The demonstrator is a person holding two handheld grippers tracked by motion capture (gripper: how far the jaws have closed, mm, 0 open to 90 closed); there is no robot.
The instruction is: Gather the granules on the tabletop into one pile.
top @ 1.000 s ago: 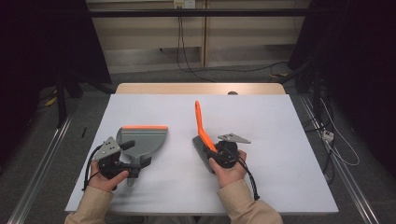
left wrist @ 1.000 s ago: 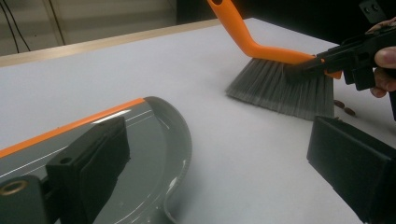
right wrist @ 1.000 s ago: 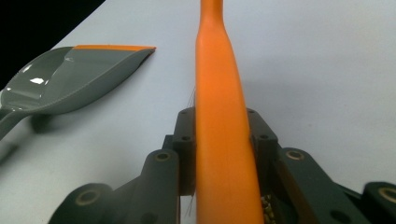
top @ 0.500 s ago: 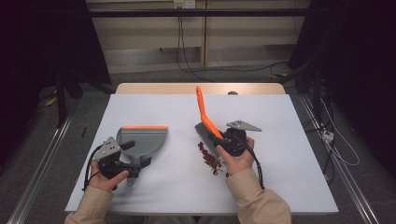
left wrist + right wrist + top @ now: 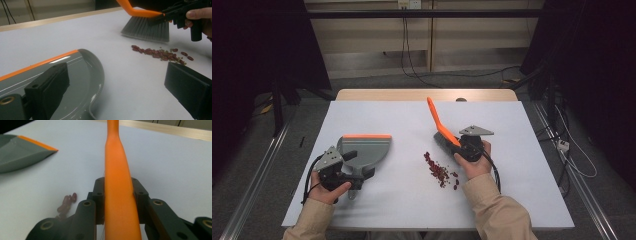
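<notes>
- Right hand-held gripper (image 5: 458, 144): jaws clamped on the orange brush (image 5: 439, 121) handle, at 3 o'clock on the worktop (image 5: 512, 190).
- Beans (image 5: 439, 171): scattered centrally, just beside the bristles.
- Left hand-held gripper (image 5: 354, 167): clamped on the grey dustpan (image 5: 368, 149), at 9 o'clock.

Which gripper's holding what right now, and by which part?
Right gripper: shut on the brush, fingers clamping its orange handle. Left gripper: at the dustpan handle end; whether it grips the pan cannot be told.

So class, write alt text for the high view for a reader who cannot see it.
A person's right gripper holds an orange brush beside a line of red beans on a white table. The left gripper holds a grey dustpan.
</notes>
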